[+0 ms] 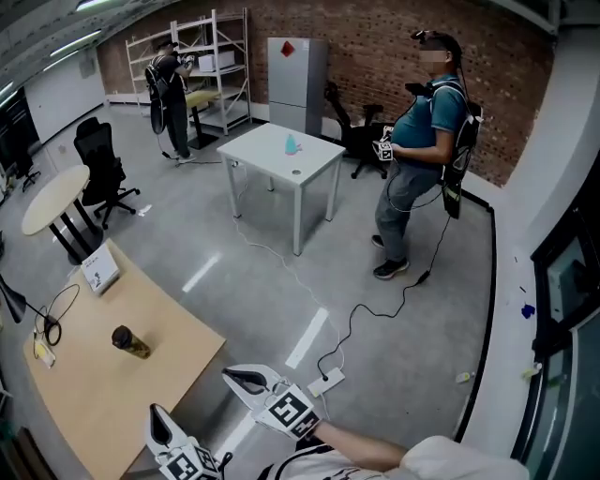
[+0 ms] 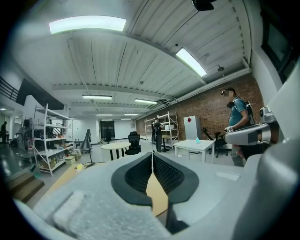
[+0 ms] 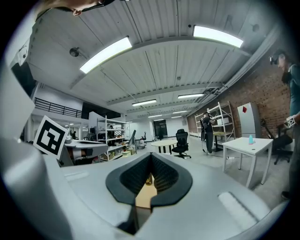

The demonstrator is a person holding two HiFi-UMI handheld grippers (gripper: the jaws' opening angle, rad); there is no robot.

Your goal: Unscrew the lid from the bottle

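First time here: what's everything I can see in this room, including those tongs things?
Bottle: one, brownish with dark lid, upright on wooden table.
Wooden table: one, light brown, lower left.
Box: one, white, wooden table's far end.
White table: one, mid-room.
Small bottle: one, blue-green, on white table.
Round table: one, pale, left.
Office chairs: two, black, one by round table, one by brick wall.
Shelving: two units, white, back wall.
Cabinet: one, grey, against brick wall.
People: two, one in teal at right, one in dark by shelving.
Power strip: one, white, on floor.
Left tongs: one, grey with black tips, shut and empty, bottom edge.
Right tongs: one, same colours, shut and empty, beside them.
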